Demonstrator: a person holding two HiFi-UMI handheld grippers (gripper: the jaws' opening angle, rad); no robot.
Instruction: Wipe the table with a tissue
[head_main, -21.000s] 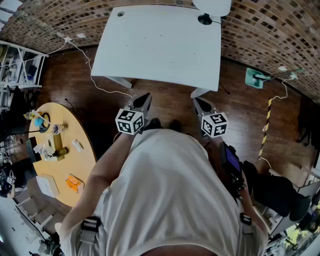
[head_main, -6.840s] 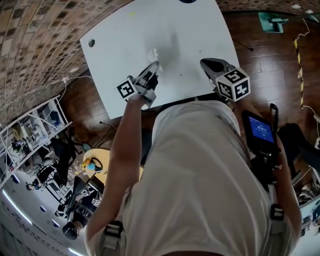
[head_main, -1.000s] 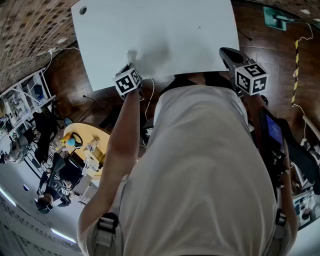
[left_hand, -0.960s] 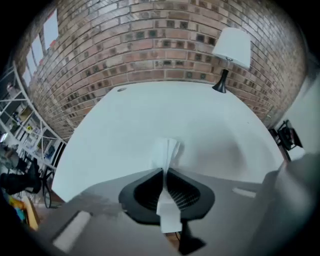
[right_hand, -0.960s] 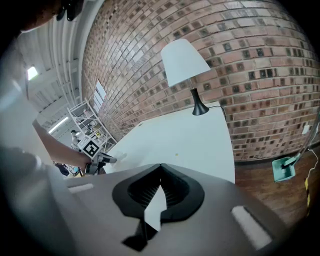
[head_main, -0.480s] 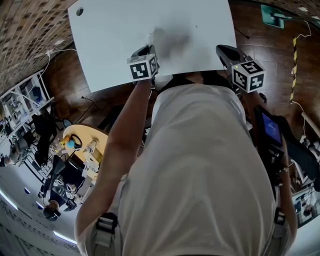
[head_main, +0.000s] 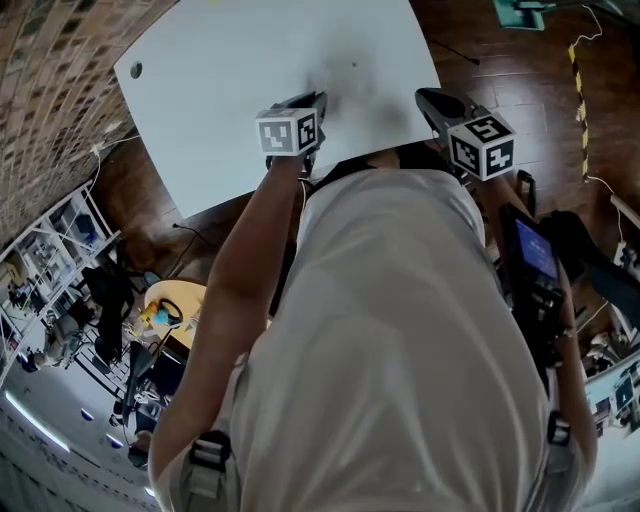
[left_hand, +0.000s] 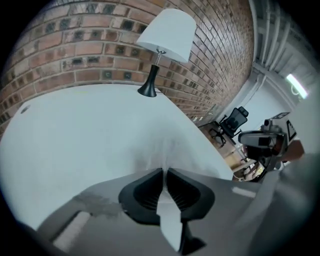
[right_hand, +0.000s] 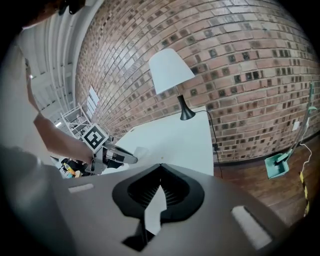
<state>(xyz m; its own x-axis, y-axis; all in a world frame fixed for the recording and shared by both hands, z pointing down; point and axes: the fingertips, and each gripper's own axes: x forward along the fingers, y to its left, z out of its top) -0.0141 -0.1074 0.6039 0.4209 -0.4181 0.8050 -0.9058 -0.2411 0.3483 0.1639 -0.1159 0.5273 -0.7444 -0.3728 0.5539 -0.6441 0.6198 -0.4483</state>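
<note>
Fingers (left_hand: 145, 192) of the left gripper (left_hand: 164, 171) are closed to a narrow slit and pinch the tissue (left_hand: 161, 150). A white strip of it runs back between them, and the rest spreads ahead of the tips onto the desk (head_main: 230, 90). Fingers of the right gripper (right_hand: 160, 166) meet at the tips and hold nothing.

Hidden or unclear:
- The tissue is blurred in the left gripper view, so its outline cannot be traced.
- In the head view the left gripper covers the tissue. In the right gripper view it shows only as a pale patch at the left gripper's tip.
- The person's shirt (head_main: 400, 330) hides the near desk edge between the two grippers.
- The lamp (left_hand: 165, 40) is cut off from the head view.

Edges and room:
- The tissue lies near the near edge of the desk, well apart from the lamp at the far edge beside the brick wall (right_hand: 240, 60). A wide stretch of desk top lies between them.
- A small hole (head_main: 135, 70) sits near the far left corner.
- The right gripper points at the near right corner. Whether its tips are over the desk or over the wooden floor (head_main: 500, 40) cannot be told.
</note>
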